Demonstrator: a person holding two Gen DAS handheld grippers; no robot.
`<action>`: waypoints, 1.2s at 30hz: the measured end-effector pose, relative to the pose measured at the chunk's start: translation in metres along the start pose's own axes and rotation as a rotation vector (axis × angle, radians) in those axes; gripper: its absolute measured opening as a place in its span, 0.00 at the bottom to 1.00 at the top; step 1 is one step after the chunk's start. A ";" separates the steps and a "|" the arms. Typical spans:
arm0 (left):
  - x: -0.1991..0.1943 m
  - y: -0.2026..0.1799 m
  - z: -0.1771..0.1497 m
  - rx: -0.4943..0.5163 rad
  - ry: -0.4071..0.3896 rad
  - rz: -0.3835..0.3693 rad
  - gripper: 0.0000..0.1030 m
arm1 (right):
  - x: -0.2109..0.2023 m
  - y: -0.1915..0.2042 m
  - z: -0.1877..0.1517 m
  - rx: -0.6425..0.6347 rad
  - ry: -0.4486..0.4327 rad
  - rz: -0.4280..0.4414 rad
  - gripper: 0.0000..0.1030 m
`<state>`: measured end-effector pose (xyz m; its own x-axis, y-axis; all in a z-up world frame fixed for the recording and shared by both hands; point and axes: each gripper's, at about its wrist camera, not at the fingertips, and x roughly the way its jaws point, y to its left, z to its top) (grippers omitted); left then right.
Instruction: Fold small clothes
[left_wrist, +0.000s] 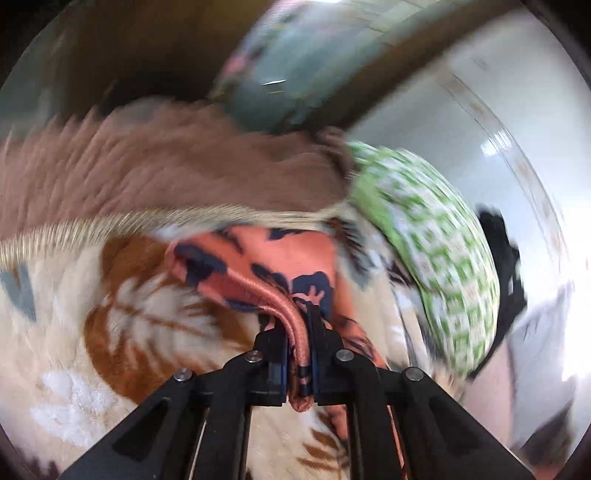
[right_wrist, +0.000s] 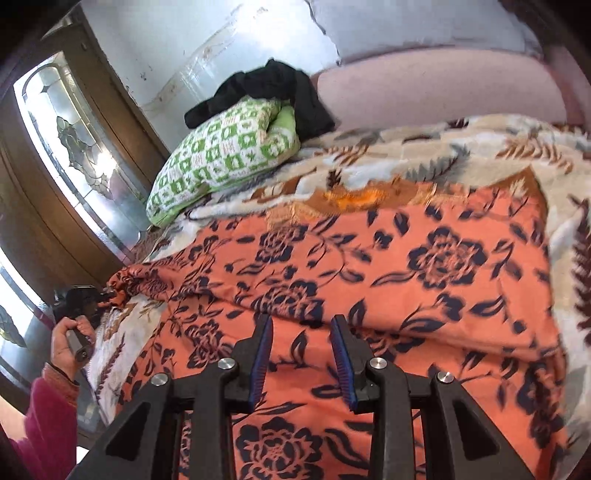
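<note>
- The left claw (left_wrist: 300, 332), bottom centre of the left wrist view, is clenched on a rolled, stitched edge of the orange cloth with dark navy flower print (left_wrist: 258, 266); the fold runs up between its black fingers and fans out toward the middle of the frame.
- In the right wrist view this same orange cloth (right_wrist: 406, 266) lies spread across the bed, filling the centre and lower half of the frame, with one corner pulled out to a point at the left edge, where the left claw (right_wrist: 110, 295) pinches it.
- The right claw (right_wrist: 302, 360), bottom centre, stands released above the cloth, its blue ribbed pads (right_wrist: 263, 354) apart with only flat fabric showing beneath them.
- A cream plush blanket with rust and grey leaf pattern (right_wrist: 424, 155) covers the bed under the cloth and shows around it on the upper, right and left sides.
- A green-and-white checked pillow (right_wrist: 225, 155) lies at upper left of the right wrist view, just beyond the cloth's far edge; a crumpled black garment (right_wrist: 295, 96) sits on and behind it.
- A person's hand (right_wrist: 68, 343) in a magenta sleeve (right_wrist: 44, 424) grips the left tool's handle at lower left.
- A brown fuzzy blanket (left_wrist: 166, 166) crosses the upper half of the blurred left wrist view, close behind the gripped cloth, with the pillow to its right.
- A wooden door with patterned glass (right_wrist: 62, 122) fills the far left.
</note>
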<state>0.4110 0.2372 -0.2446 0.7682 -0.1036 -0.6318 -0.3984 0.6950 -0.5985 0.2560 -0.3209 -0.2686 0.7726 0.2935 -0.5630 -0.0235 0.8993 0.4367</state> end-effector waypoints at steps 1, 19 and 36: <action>-0.007 -0.018 0.005 0.056 -0.004 -0.002 0.08 | -0.003 -0.003 0.002 0.014 -0.010 0.003 0.35; -0.136 -0.423 -0.182 0.895 0.479 -0.408 0.12 | -0.056 -0.096 0.044 0.342 -0.167 -0.016 0.37; -0.060 -0.309 -0.198 0.808 0.299 -0.132 0.59 | -0.050 -0.202 0.048 0.677 -0.113 0.188 0.73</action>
<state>0.3889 -0.1124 -0.1188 0.5741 -0.3222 -0.7527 0.2492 0.9445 -0.2143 0.2531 -0.5331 -0.2954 0.8562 0.3554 -0.3749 0.2080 0.4271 0.8799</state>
